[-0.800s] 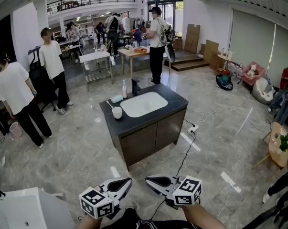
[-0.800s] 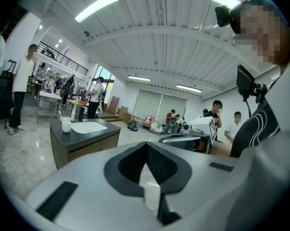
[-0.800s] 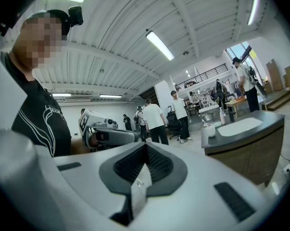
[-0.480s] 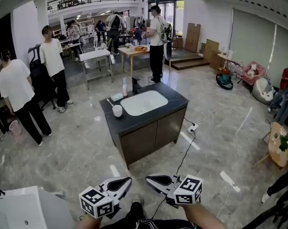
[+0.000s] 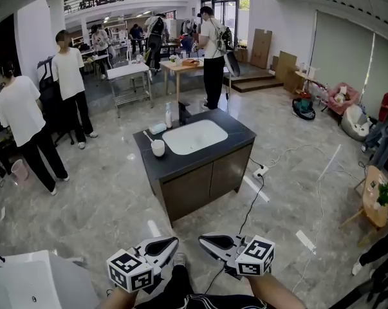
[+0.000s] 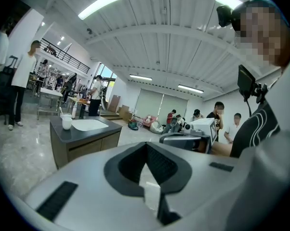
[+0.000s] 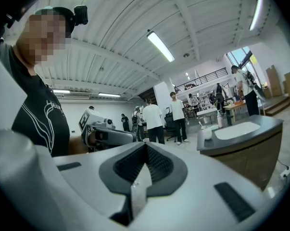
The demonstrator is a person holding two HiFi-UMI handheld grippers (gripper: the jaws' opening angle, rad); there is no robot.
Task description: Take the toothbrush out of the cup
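We hold the left gripper (image 5: 173,241) and the right gripper (image 5: 203,239) low, tips facing each other, well apart from the counter (image 5: 181,167). Both pairs of jaws are pressed together with nothing between them. The toothbrush (image 5: 148,138) leans in the cup (image 5: 157,150), which stands on the counter just left of the basin (image 5: 195,138).
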